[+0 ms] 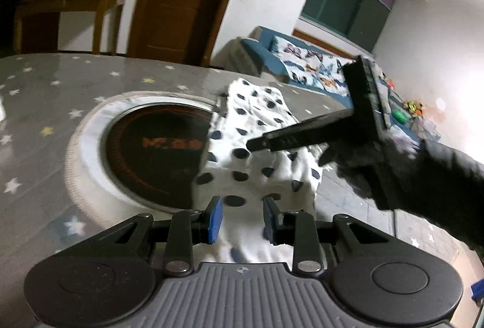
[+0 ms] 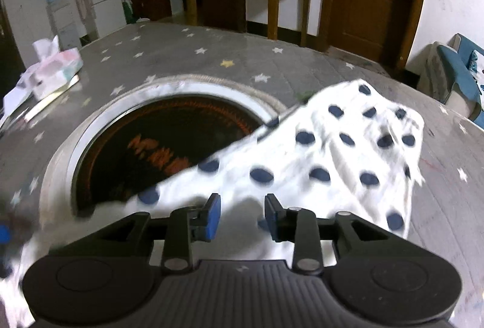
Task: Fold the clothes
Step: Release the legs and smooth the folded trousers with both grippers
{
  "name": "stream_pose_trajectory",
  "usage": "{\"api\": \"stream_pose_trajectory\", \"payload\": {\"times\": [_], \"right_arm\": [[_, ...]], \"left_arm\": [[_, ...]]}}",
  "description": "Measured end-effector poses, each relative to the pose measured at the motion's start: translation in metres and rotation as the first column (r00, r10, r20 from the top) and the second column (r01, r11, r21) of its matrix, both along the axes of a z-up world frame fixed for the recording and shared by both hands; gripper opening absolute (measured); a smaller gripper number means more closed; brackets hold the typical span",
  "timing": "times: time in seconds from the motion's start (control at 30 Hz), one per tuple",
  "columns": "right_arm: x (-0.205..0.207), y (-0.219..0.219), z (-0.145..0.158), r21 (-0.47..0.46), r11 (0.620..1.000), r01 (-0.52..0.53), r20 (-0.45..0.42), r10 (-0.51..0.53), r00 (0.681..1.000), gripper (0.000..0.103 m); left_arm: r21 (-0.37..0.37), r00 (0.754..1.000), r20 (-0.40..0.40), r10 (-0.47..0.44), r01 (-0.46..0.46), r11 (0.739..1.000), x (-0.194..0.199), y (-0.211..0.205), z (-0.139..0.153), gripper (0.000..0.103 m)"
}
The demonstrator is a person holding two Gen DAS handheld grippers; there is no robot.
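The polka-dot garment (image 2: 332,158), white with dark blue spots, lies rumpled on the grey star-print tablecloth (image 2: 187,65), one edge draped over the rim of the round inset burner (image 2: 157,152) in the middle of the table; it reaches back under both tools, towards the near edge; the left gripper (image 1: 242,219) has its blue pads (image 1: 215,219) spread apart with cloth showing in the gap, touching neither pad so far as the view tells, so it holds nothing; the right gripper (image 2: 242,217) is likewise spread wide over the cloth and holds nothing; in the left view the right tool's black fingers hang above the middle of the fabric; by the look of its soft ridges and limp drape, the cloth is light, thin and floppy, likely to sag and slide on the glossy table cover, not fragile; a hem or corner seems the best hold, pinching the edge rather than a loose mound; a tissue pack (image 2: 57,68) sits well apart at the far left
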State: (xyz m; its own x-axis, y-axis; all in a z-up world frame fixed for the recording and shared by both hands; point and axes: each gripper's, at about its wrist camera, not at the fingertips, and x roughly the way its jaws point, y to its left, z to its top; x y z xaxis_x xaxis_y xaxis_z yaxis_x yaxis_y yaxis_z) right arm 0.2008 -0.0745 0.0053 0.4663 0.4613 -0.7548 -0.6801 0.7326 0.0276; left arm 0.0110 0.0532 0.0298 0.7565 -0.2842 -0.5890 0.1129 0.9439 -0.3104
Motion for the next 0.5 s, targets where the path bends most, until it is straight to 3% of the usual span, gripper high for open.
{"api": "stream_pose_trajectory", "payload": {"times": [0.37, 0.5], "right_arm": [[-0.019, -0.044, 0.001, 0.006, 0.998, 0.066, 0.039, -0.066, 0.997, 0.036], [-0.022, -0.058, 0.004, 0.023, 0.995, 0.098, 0.05, -0.099, 0.994, 0.037]], "left_arm": [[0.066, 0.994, -0.096, -0.044, 0.051, 0.997, 0.025, -0.021, -0.035, 0.028], [0.073, 0.995, -0.088, -0.049, 0.055, 0.996, 0.021, -0.023, -0.032, 0.028]]}}
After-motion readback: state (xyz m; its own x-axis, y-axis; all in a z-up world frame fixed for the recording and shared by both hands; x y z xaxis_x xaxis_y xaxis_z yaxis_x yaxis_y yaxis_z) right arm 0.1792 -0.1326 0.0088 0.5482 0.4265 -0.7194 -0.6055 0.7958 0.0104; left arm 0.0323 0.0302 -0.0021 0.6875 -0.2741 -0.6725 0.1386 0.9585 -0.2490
